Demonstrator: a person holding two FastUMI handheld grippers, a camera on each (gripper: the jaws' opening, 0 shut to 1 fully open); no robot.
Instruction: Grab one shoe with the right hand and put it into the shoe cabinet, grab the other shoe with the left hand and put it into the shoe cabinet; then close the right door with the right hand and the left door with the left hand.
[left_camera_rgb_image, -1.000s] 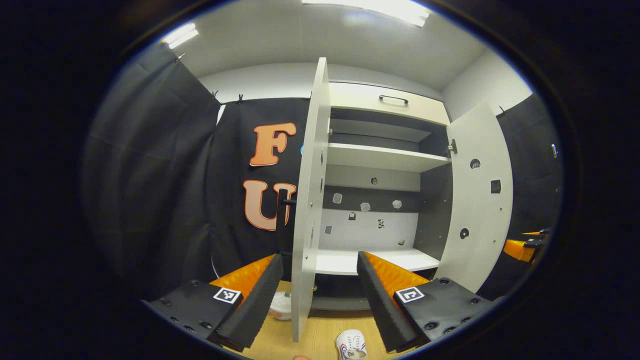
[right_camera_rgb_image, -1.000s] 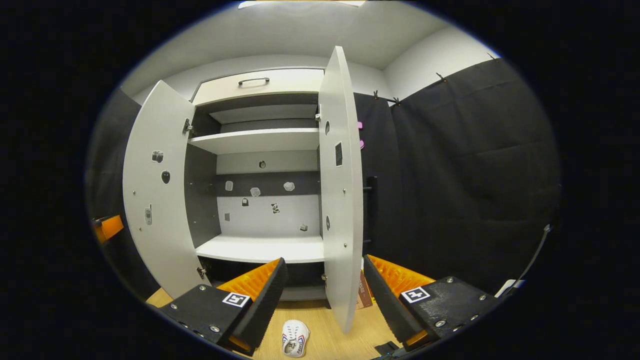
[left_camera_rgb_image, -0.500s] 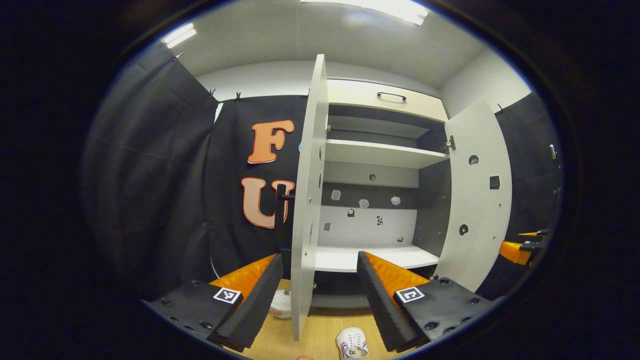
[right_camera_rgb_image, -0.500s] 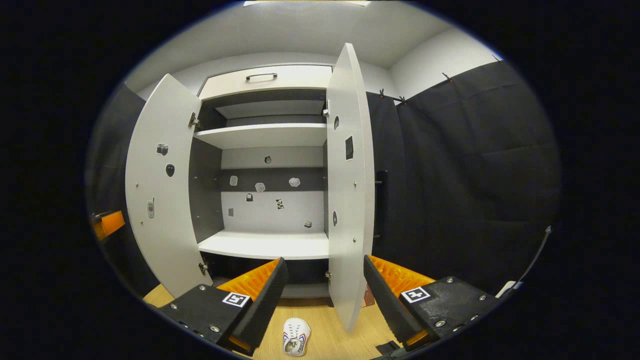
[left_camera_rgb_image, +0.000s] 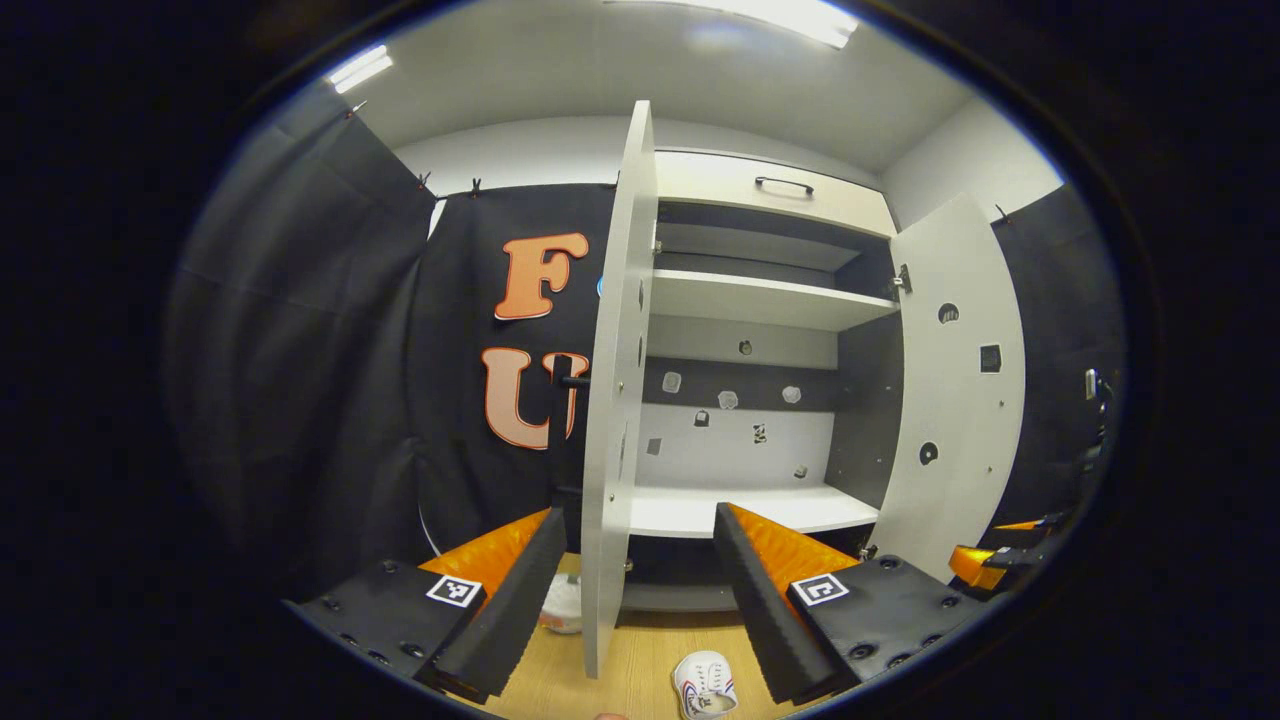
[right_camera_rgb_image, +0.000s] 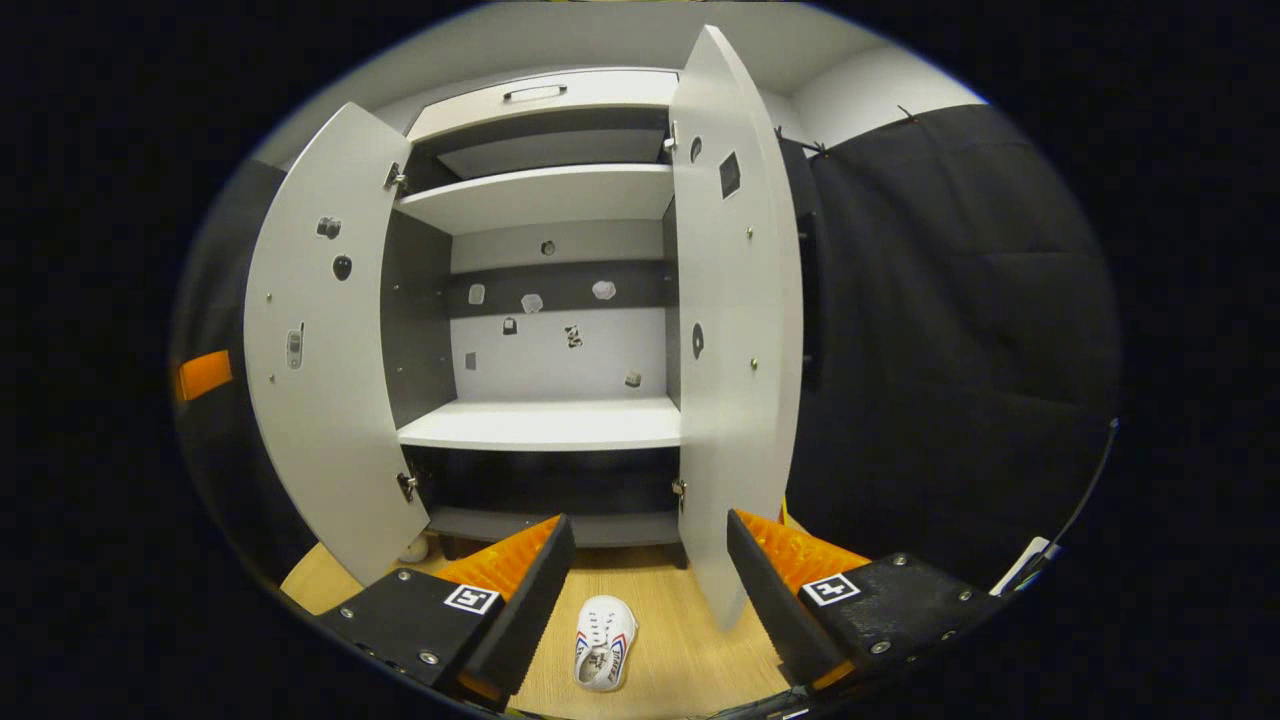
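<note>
A white shoe with striped sides lies on the wooden floor in front of the open shoe cabinet, just beyond my right gripper, which is open and holds nothing. In the left gripper view the same shoe lies low between the spread fingers of my left gripper, also open with nothing in it. A second white thing, perhaps the other shoe, is half hidden behind the left door. Both doors stand open, the right door close ahead.
The cabinet has a lower shelf, an upper shelf and a drawer with a handle on top. Black cloth walls stand on both sides. The right gripper shows at the right rim of the left gripper view.
The right gripper has dropped and tilted down; the cabinet rose in its view and the shoe shows more fully. The left gripper has barely moved.
</note>
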